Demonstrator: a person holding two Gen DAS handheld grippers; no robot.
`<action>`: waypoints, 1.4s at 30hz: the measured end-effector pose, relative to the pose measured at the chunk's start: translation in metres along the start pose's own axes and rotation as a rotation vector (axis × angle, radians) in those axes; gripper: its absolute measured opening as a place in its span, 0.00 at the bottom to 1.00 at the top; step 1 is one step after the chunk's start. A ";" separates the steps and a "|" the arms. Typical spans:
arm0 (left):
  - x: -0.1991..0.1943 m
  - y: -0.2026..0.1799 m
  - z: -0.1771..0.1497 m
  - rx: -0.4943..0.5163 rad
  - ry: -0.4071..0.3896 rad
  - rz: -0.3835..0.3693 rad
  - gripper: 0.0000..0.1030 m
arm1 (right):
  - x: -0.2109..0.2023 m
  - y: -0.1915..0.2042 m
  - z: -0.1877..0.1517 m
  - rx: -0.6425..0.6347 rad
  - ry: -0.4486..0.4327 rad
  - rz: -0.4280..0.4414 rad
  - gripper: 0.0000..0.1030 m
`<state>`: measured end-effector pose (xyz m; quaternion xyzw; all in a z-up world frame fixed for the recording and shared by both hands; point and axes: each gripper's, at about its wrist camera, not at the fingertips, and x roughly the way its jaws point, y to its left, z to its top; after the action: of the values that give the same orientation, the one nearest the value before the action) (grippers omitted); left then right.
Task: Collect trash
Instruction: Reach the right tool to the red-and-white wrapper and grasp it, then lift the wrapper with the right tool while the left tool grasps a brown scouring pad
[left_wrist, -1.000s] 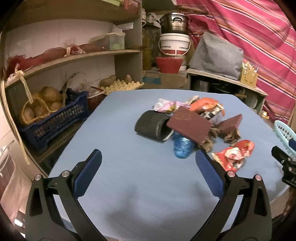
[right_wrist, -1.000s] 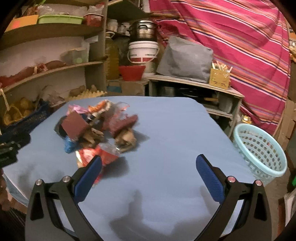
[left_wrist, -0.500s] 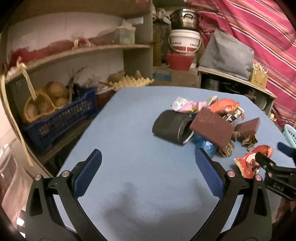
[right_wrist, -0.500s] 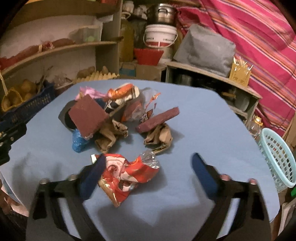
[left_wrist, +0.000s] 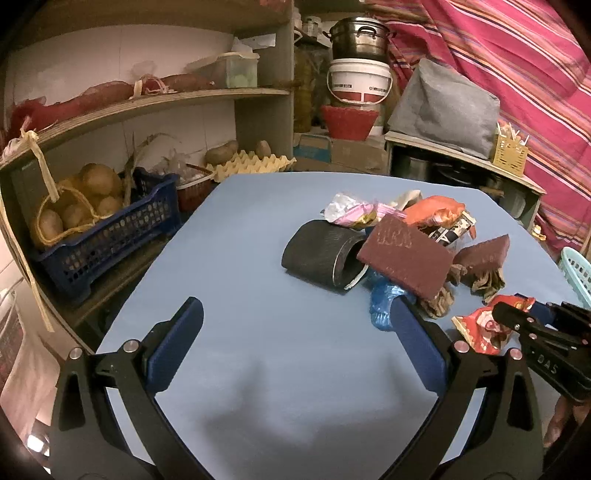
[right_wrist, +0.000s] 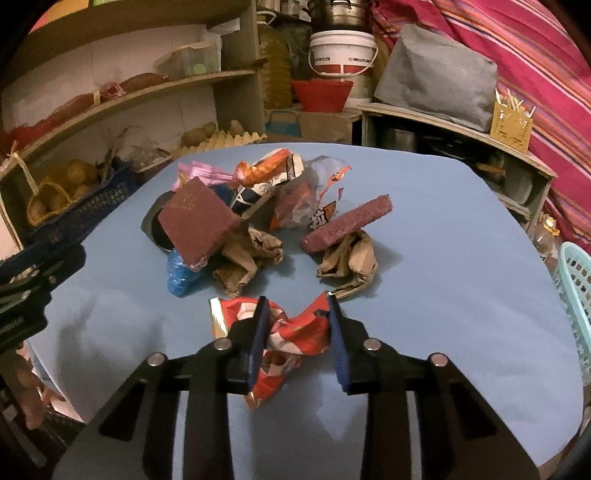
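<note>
A pile of trash lies on the blue table (left_wrist: 258, 369): a black roll (left_wrist: 321, 254), maroon pads (left_wrist: 406, 258), a blue crumpled bag (left_wrist: 382, 306), brown paper wads (right_wrist: 247, 258) and snack wrappers (right_wrist: 269, 173). My right gripper (right_wrist: 295, 325) is closing on a red crumpled wrapper (right_wrist: 295, 332) at the pile's near edge; its jaws hug the wrapper on both sides. That wrapper also shows in the left wrist view (left_wrist: 484, 325). My left gripper (left_wrist: 295, 339) is open and empty over the table, left of the pile.
A light blue basket (right_wrist: 576, 295) stands beside the table at the right. Shelves at the left hold a blue crate of potatoes (left_wrist: 92, 229) and an egg tray (left_wrist: 251, 166). Buckets, a pot and a grey cover stand behind the table.
My right gripper has moved forward and down to the red wrapper and narrowed its jaws around it. My left gripper has drifted slightly left and stays open.
</note>
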<state>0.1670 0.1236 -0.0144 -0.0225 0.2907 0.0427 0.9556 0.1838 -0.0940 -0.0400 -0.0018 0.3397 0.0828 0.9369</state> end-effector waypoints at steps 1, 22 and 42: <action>0.001 -0.001 0.000 -0.006 0.005 -0.006 0.95 | 0.000 -0.002 0.000 0.001 -0.001 0.003 0.29; 0.042 -0.080 0.026 0.043 0.066 -0.108 0.95 | -0.048 -0.127 0.039 0.047 -0.108 -0.070 0.27; 0.091 -0.100 0.039 -0.014 0.168 -0.070 0.95 | -0.045 -0.146 0.024 0.115 -0.092 -0.019 0.27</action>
<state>0.2739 0.0334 -0.0309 -0.0429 0.3687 0.0093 0.9285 0.1877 -0.2430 -0.0006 0.0525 0.3007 0.0543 0.9507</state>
